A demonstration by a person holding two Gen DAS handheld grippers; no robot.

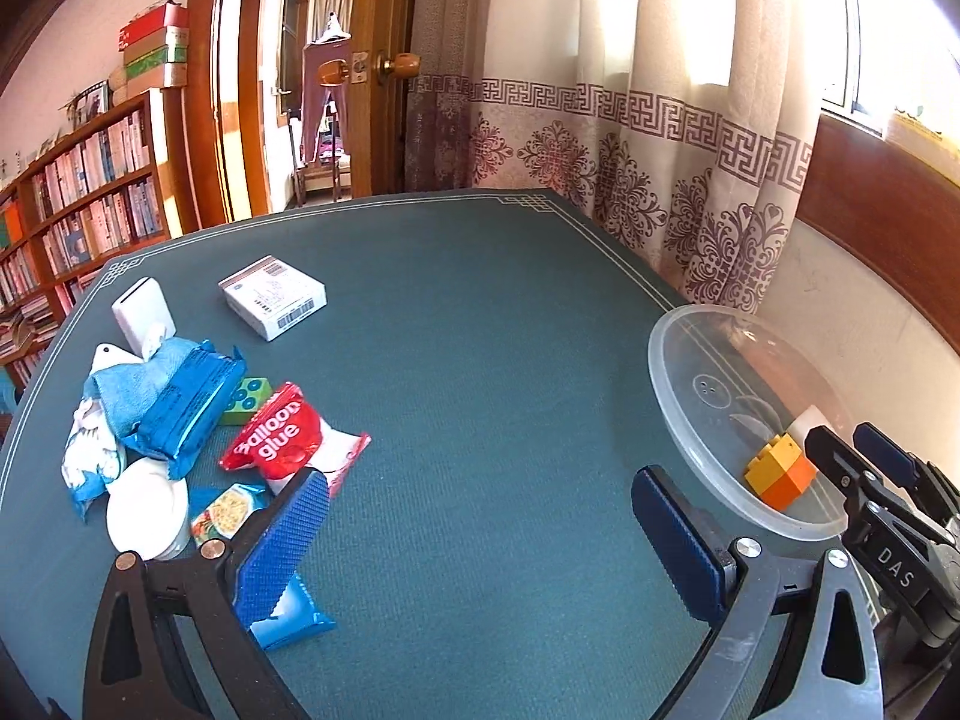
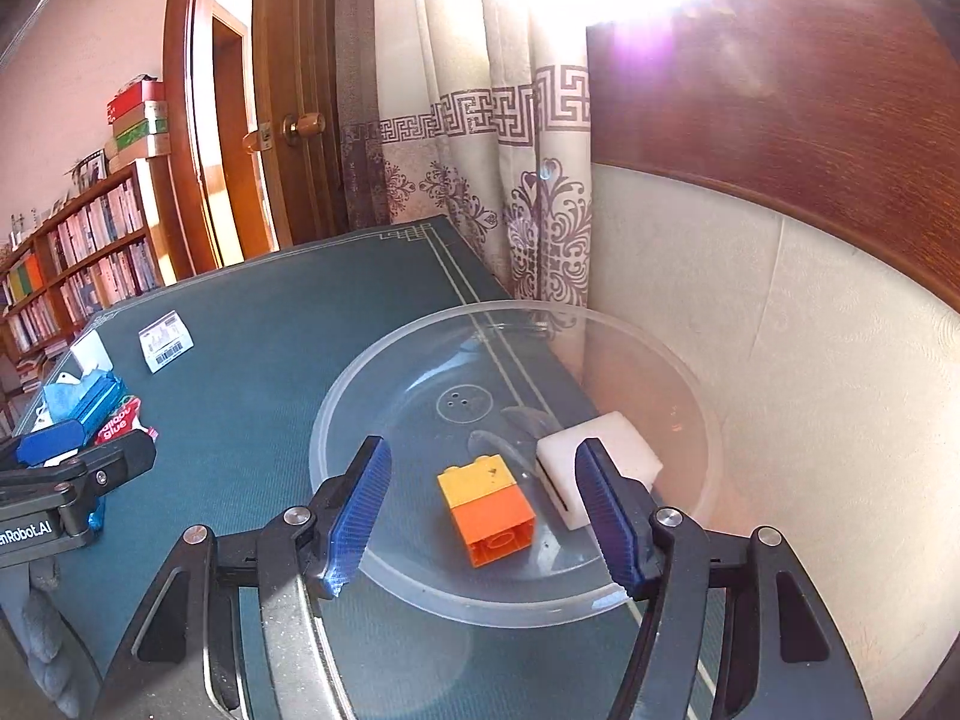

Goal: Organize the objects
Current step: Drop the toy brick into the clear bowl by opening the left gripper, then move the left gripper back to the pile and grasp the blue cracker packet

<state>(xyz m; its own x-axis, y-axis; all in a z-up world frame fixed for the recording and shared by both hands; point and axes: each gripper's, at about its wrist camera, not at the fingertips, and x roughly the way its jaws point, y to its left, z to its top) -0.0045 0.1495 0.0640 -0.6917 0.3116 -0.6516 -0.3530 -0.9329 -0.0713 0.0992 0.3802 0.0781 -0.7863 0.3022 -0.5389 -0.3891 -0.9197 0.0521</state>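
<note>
Both grippers spread wide, nothing between the pads. Right gripper [image 2: 483, 516] hangs over the near rim of the clear plastic bowl [image 2: 708, 450]; its fingers straddle the contents without touching them. Left gripper [image 1: 480, 540] sits over bare green table mat [image 1: 480, 330], its left pad just in front of the clutter pile.

Bowl: 1, at the table's right edge, near the curtain [image 2: 540, 210] and wall. Contents, 2 items:
- 1 yellow-and-orange toy brick [image 2: 489, 507], lying on its side, orange end toward the camera.
- 1 white block [image 2: 600, 462], just right of the brick; touching or not, can't tell.

Outside the bowl, left half of the table, left wrist view:
- 1 white barcoded box [image 1: 273, 297], lying flat, apart from the pile.
- 1 white slim case [image 1: 143, 312], leaning at the pile's far end.
- 1 blue cloth [image 1: 138, 387], draped over a white-and-blue wrapper [image 1: 90, 456].
- 1 shiny blue packet [image 1: 192, 402], on top of the pile.
- 1 green toy brick [image 1: 246, 399], partly under the blue packet.
- 1 red "Balloon glue" packet [image 1: 282, 444].
- 1 white round lid or dish [image 1: 147, 507].
- 1 small food-print sachet [image 1: 228, 510].
- 1 light blue packet [image 1: 294, 612], mostly behind the left pad.

Pile items overlap; more could be hidden underneath.
</note>
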